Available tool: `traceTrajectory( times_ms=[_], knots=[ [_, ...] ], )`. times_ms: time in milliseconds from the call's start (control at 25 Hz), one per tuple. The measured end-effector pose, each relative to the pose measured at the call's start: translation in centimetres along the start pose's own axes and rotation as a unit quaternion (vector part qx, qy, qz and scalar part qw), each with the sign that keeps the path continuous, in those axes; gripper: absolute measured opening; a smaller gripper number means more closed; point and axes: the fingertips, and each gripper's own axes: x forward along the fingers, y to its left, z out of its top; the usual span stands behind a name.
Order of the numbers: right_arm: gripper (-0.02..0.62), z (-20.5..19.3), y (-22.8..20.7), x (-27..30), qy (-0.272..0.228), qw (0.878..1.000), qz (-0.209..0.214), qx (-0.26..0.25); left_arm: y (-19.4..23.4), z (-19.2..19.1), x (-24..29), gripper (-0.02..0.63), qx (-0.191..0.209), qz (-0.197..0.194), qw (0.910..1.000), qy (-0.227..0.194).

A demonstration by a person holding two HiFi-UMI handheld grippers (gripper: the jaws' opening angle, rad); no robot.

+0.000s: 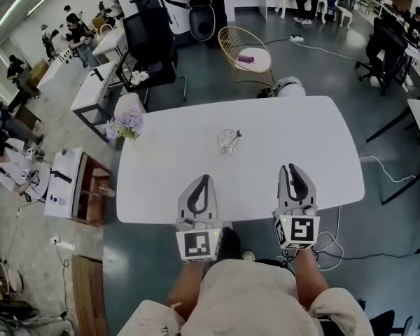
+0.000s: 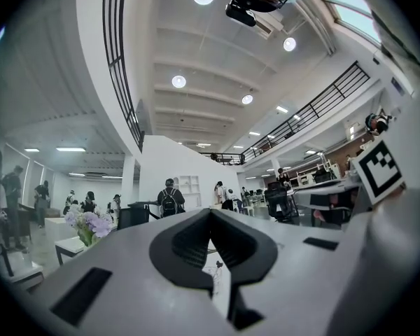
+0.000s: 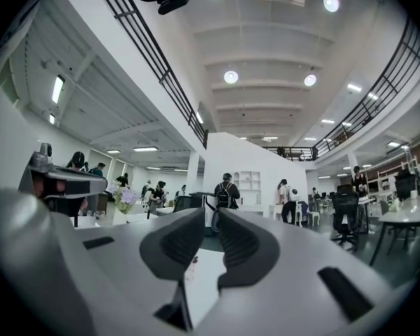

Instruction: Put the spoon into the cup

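A clear glass cup [image 1: 228, 143] stands near the middle of the white table [image 1: 168, 187]. A spoon [image 1: 236, 136] leans inside it, its dark handle end sticking out up and to the right. My left gripper [image 1: 204, 178] [image 2: 210, 212] hovers over the table's near edge, left of and nearer than the cup, its jaws shut with nothing between them. My right gripper [image 1: 293, 166] [image 3: 211, 219] hovers to the right of the cup and nearer than it, its tips a narrow gap apart and empty. Neither gripper touches the cup.
A vase of pale purple flowers [image 1: 127, 124] stands at the table's far left corner. A gold wire chair [image 1: 248, 53] is beyond the far edge. Cables [image 1: 392, 177] lie on the floor to the right. The person's knees [image 1: 245, 299] are under the near edge.
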Motion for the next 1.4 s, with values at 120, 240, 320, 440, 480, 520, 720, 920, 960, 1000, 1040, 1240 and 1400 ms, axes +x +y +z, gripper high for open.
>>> traceTrajectory(
  times_ms=[120,240,320,440,480,520,720,920,960,1000,1040,1240,1400],
  knots=[
    [0.033,0.3,0.7,0.0,-0.003,1.0,0.012,-0.003,0.3,0.1,-0.3,0.002,0.0,0.007,1.0,0.0],
    [0.005,0.5,1.2,0.0,-0.008,1.0,0.025,-0.005,0.4,0.3,-0.4,0.002,-0.001,0.011,0.9999,-0.003],
    [0.003,0.4,1.2,0.1,-0.01,1.0,0.028,-0.003,0.3,0.3,-0.4,0.002,0.0,0.013,0.9999,-0.004],
    [0.003,0.0,0.9,0.1,-0.005,1.0,0.026,0.0,-0.1,-0.1,-0.3,0.002,0.0,0.013,0.9999,0.0],
    [0.003,0.0,0.9,0.1,-0.002,1.0,0.025,-0.001,-0.1,-0.2,-0.3,0.002,0.0,0.013,0.9999,0.001],
    [0.003,0.0,0.9,0.1,0.001,1.0,0.026,-0.002,-0.2,-0.2,-0.3,0.002,0.001,0.013,0.9999,0.001],
    [0.003,-0.1,1.0,0.1,0.007,1.0,0.029,-0.002,-0.2,-0.3,-0.3,0.002,-0.003,0.012,0.9999,0.005],
    [0.003,-0.5,0.6,0.0,0.011,1.0,0.027,-0.002,-0.5,-0.5,-0.1,0.002,-0.002,0.01,0.9999,0.007],
    [0.003,-0.6,0.5,0.0,0.013,1.0,0.026,-0.003,-0.5,-0.6,-0.1,0.002,-0.002,0.01,0.9999,0.008],
    [0.003,-0.7,0.5,0.0,0.014,1.0,0.024,-0.003,-0.5,-0.7,-0.1,0.002,-0.001,0.01,0.9999,0.009],
    [0.003,-0.7,0.4,0.0,0.015,1.0,0.023,-0.004,-0.4,-0.8,-0.1,0.002,0.001,0.009,0.9999,0.01],
    [0.003,-0.7,0.5,0.2,0.017,1.0,0.019,-0.006,0.0,-1.0,0.0,0.002,0.0,0.009,0.9999,0.011],
    [0.003,-0.6,0.5,0.5,0.02,0.999,0.023,-0.01,0.0,-0.9,0.4,0.002,-0.003,0.009,0.9999,0.01]
  ],
)
